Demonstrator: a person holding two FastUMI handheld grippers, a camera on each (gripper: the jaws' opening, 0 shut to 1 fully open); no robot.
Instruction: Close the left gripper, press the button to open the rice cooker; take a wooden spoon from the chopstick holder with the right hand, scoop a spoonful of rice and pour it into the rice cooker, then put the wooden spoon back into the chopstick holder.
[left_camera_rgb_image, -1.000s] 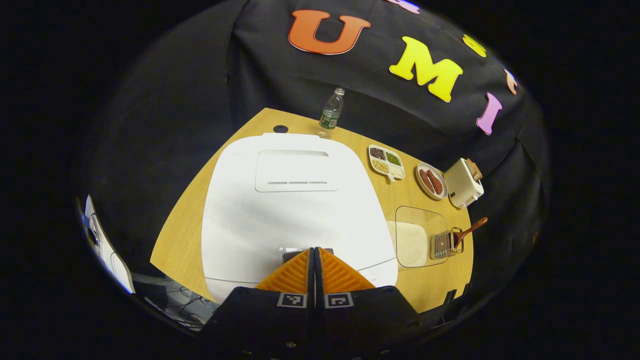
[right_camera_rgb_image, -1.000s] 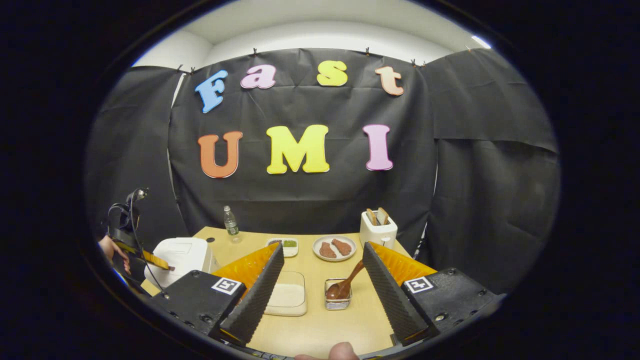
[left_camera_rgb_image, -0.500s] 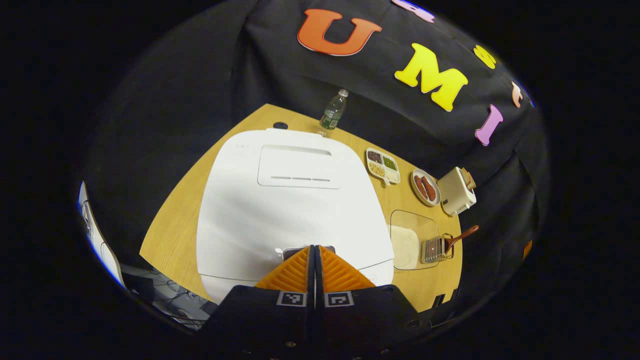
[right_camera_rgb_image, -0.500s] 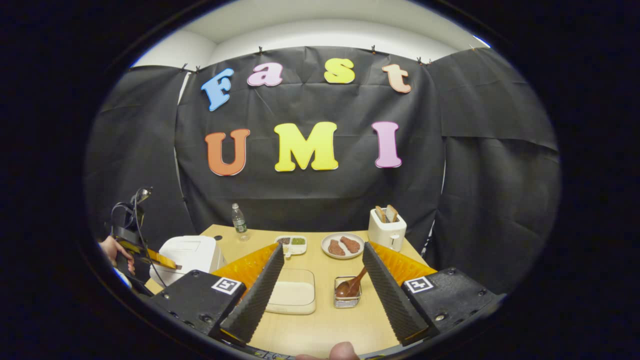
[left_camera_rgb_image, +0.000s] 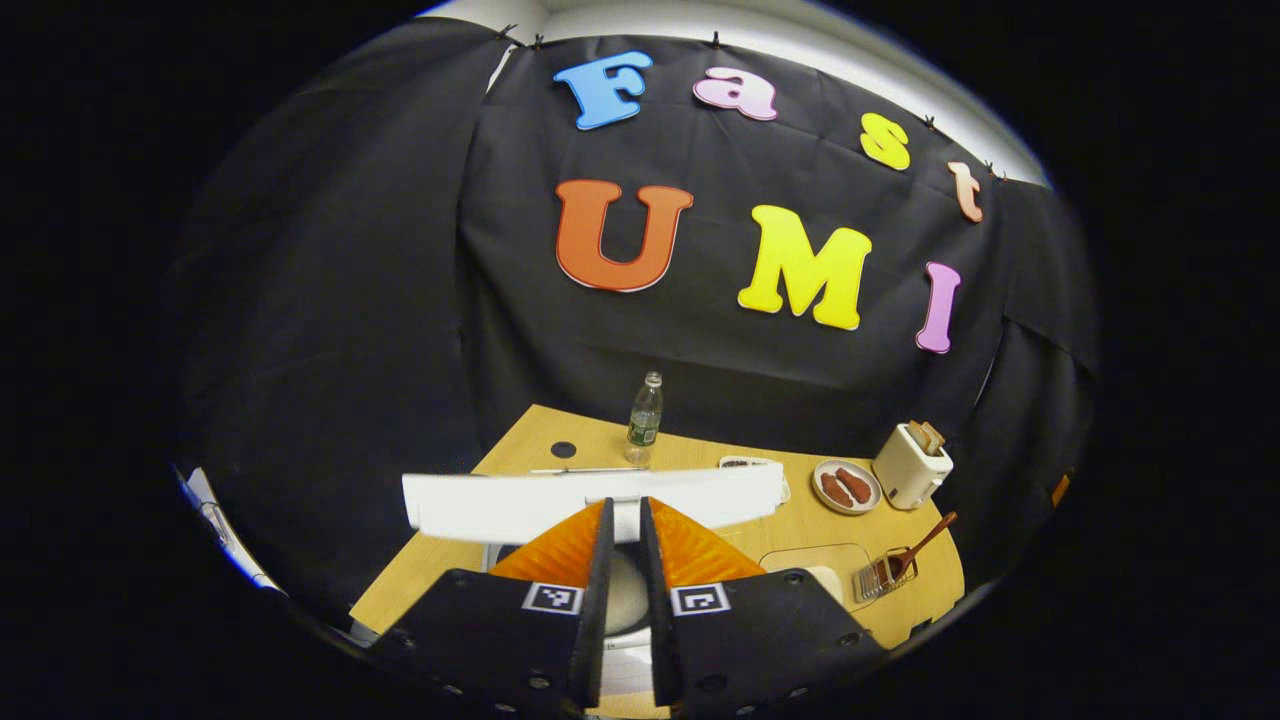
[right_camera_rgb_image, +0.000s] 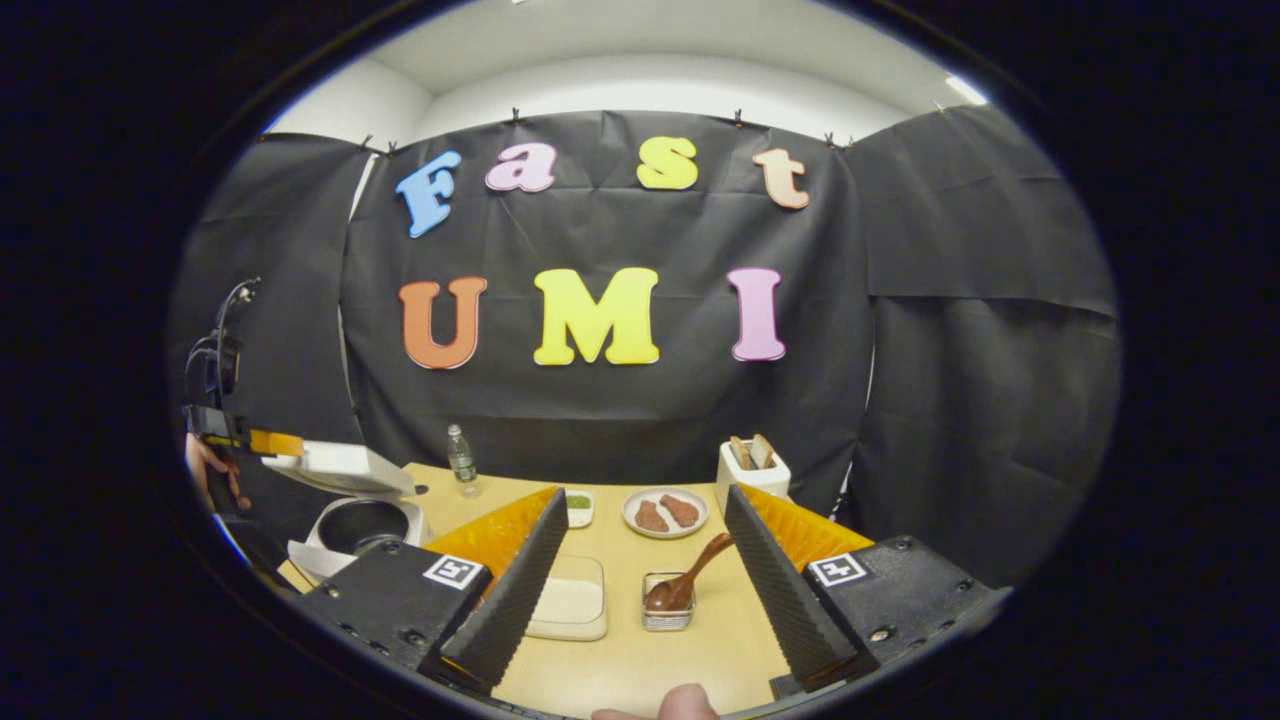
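The scene is lit evenly from above, and the wooden table (right_camera_rgb_image: 640, 650) is rendered bright against the dark booth cloth. Soft, short shadows are cast beneath the objects, and no strong glare is seen. Straight lines are bent toward the edges by fisheye distortion, while focus is kept sharp throughout.

No words, brand names or numbers are coming through legibly on anything on the table.

- Bottle (left_camera_rgb_image: 645, 420): a green label band is wrapping its middle, print too small to read in either view.
- Left gripper (left_camera_rgb_image: 622, 510): two square black-and-white coded markers (left_camera_rgb_image: 553, 597) are sitting on its body, one behind each finger; patterns only, no letters.
- Right gripper (right_camera_rgb_image: 645, 495): the same kind of square marker (right_camera_rgb_image: 449, 572) is showing on each side of its body, again pattern only.
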